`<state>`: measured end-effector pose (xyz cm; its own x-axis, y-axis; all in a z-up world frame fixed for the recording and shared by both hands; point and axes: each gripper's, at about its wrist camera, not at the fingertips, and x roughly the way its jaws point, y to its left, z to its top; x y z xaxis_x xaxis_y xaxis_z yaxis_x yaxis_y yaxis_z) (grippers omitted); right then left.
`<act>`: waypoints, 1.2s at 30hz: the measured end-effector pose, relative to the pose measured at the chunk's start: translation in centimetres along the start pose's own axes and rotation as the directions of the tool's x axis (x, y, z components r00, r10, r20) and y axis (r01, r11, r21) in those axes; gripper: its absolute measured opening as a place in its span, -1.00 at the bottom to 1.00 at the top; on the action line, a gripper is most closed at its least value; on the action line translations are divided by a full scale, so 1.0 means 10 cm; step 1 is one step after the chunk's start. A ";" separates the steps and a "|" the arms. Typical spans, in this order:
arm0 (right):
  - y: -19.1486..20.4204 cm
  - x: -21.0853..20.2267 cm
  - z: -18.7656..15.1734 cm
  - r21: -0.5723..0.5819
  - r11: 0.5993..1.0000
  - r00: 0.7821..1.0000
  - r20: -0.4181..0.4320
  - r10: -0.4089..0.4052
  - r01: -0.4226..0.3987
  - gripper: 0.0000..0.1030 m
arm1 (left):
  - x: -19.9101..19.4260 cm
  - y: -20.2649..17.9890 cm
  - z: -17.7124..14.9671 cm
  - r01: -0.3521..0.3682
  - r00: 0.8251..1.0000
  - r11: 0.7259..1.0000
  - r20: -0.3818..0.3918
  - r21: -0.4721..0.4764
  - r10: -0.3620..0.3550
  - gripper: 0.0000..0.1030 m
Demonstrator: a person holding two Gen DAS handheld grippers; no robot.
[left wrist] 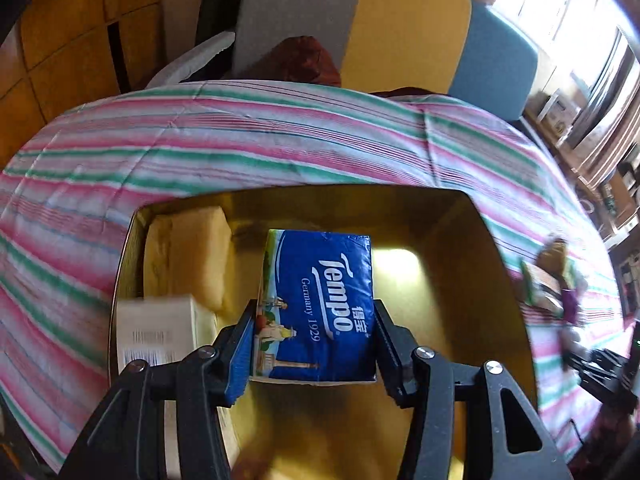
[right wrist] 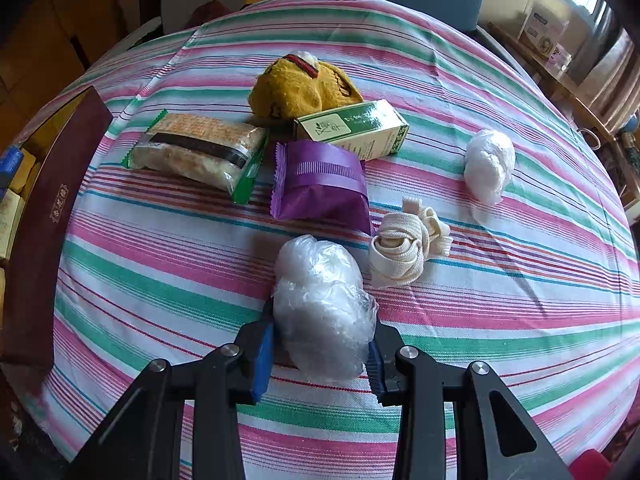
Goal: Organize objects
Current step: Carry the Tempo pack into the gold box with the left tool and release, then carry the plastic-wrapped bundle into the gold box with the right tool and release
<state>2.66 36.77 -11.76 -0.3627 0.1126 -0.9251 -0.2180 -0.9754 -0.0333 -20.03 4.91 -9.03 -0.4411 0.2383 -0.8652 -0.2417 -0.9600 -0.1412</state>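
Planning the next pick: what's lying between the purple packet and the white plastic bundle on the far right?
In the right wrist view, the coiled cream strap lies between the purple packet and white bundle.

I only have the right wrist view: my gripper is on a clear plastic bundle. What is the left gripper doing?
Observer: The left gripper is shut on a blue Tempo tissue pack, held over the gold-lined box.
Operator: Is anything in that box yet?
Observer: Yes. A yellow wrapped packet lies along its left side.
Operator: Anything else?
Observer: A white carton with a barcode sits nearer the camera, against the same side.
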 end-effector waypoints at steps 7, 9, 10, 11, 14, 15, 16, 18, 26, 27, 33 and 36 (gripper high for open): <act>0.01 0.00 0.00 0.001 1.000 1.000 -0.001 0.003 -0.003 -0.25 | 0.35 0.10 0.21 -0.075 0.996 0.997 -0.049 -0.007 0.074 0.05; 0.00 0.01 0.00 0.002 1.000 1.000 -0.001 0.005 -0.005 -0.24 | 0.35 0.10 0.23 -0.080 0.996 0.997 -0.036 -0.008 0.080 0.24; 0.00 0.01 0.00 0.002 1.000 1.000 -0.001 0.006 -0.006 -0.23 | 0.34 0.12 0.23 -0.072 0.997 0.997 -0.036 -0.016 0.072 0.24; 0.00 0.01 0.00 0.003 1.000 1.000 -0.001 0.007 -0.007 -0.23 | 0.32 0.12 0.22 -0.068 0.997 0.997 -0.035 -0.020 0.067 0.25; -0.01 0.02 0.00 0.003 1.000 1.000 0.000 0.007 -0.007 -0.23 | 0.15 0.12 0.15 -0.065 0.998 0.998 -0.002 -0.013 0.065 0.25; -0.01 0.02 0.00 0.002 1.000 1.000 0.000 0.007 -0.007 -0.23 | 0.06 0.11 0.11 -0.065 0.998 0.998 0.018 -0.007 0.065 0.25; -0.01 0.02 0.00 0.002 1.000 1.000 0.001 0.006 -0.006 -0.23 | -0.05 0.10 0.05 -0.065 0.997 0.998 0.043 -0.002 0.065 0.25; -0.01 0.02 0.01 0.001 1.000 1.000 0.002 0.005 -0.005 -0.23 | -0.23 0.10 -0.07 -0.058 0.995 0.998 0.081 0.000 0.058 0.25; 0.01 0.01 0.02 -0.015 1.000 1.000 0.014 -0.009 0.009 -0.29 | -0.71 0.05 -0.72 0.014 0.993 1.000 0.117 -0.010 -0.012 0.24; 0.02 0.00 0.01 -0.018 1.000 1.000 0.016 -0.013 0.013 -0.29 | -0.73 0.06 -0.78 0.028 0.993 0.999 0.115 -0.015 -0.026 0.24; 0.11 -0.13 -0.01 -0.015 1.000 0.999 0.037 0.028 -0.028 -0.30 | -0.87 0.12 -1.01 0.068 0.992 0.997 0.110 -0.044 -0.062 0.21; 0.23 -0.32 -0.01 -0.005 0.997 0.994 0.071 0.080 -0.079 -0.30 | -0.93 0.20 -1.05 0.064 0.990 0.996 0.130 -0.057 -0.056 0.21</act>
<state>3.41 34.10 -8.94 -0.4423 0.0479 -0.8956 -0.1839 -0.9822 0.0384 -7.35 -0.72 -6.35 -0.5359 0.3085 -0.7859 -0.2193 -0.9498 -0.2233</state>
